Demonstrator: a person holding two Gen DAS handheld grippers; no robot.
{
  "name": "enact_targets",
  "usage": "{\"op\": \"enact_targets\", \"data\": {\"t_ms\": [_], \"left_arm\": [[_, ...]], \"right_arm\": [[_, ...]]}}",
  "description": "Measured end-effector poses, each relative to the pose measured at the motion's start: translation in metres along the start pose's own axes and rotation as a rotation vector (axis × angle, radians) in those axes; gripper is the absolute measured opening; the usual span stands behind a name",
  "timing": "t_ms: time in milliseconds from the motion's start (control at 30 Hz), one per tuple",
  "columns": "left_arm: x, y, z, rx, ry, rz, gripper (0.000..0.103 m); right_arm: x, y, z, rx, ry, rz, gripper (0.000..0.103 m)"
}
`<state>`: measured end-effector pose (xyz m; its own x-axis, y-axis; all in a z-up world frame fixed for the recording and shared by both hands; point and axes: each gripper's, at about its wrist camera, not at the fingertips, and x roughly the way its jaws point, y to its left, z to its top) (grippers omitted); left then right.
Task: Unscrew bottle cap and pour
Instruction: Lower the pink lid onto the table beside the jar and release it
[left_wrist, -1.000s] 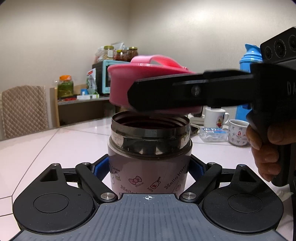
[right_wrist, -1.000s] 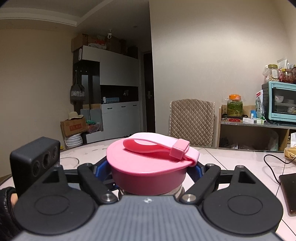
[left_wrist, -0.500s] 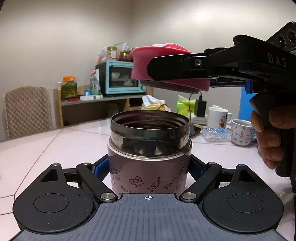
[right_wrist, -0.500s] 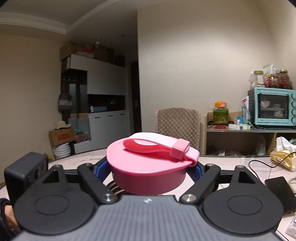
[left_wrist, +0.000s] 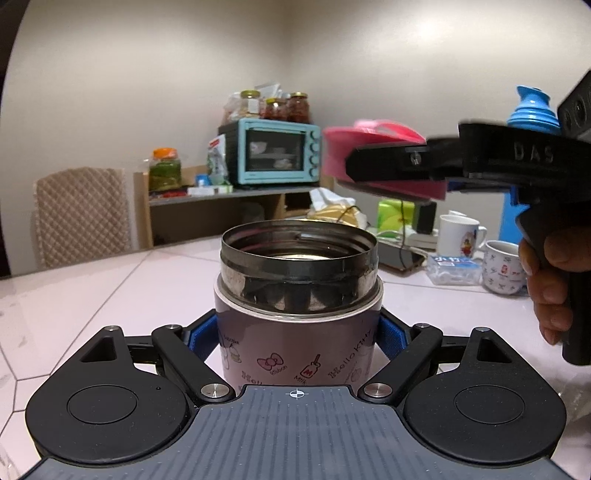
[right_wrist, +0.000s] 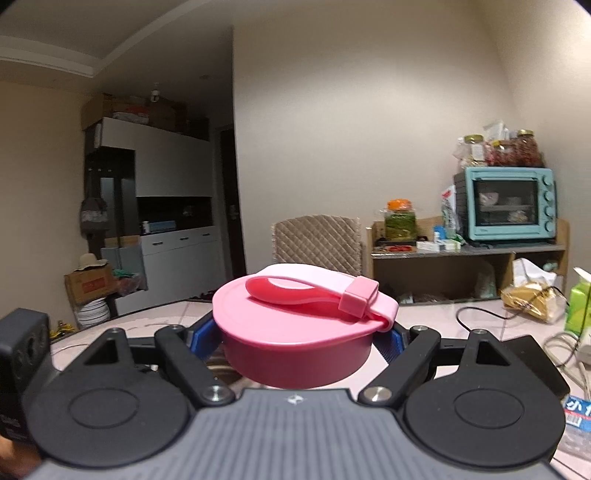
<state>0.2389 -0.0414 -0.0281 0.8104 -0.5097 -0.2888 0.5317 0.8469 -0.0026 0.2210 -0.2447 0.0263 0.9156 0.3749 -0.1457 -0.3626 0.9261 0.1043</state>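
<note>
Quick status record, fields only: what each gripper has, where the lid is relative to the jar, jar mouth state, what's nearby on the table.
left gripper: shut on the jar, upright on the table
right gripper: shut on the pink lid
lid position: off the jar, in the air up and right of its mouth in the left wrist view
jar mouth: open, threads bare
nearby: white mugs, right of the jar
pour: not begun

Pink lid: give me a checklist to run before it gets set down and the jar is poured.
1. Pink lid gripped by right tongs: ok.
2. Lid clear of jar mouth: ok, up and to the right in the left wrist view.
3. Jar clamped by left tongs: ok.
4. Jar upright: ok.
5. Contents level: cannot tell.
6. Receiving vessel chosen: cannot tell; mugs stand behind.
</note>
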Motion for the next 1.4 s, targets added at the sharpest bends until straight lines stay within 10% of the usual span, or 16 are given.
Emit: {"op": "enact_targets", "data": {"t_ms": [600, 1400], "left_arm": [[-0.013, 0.0, -0.001, -0.046, 0.01, 0.166, 0.089], [-0.01, -0.011, -0.005, -0.074, 0.0, 0.211, 0.09]], "right_arm": [[0.013, -0.011, -0.041, 0.039, 0.132, -0.114, 0.085], [0.03, 0.001, -0.064, -0.013, 0.316, -0.167, 0.085]]}}
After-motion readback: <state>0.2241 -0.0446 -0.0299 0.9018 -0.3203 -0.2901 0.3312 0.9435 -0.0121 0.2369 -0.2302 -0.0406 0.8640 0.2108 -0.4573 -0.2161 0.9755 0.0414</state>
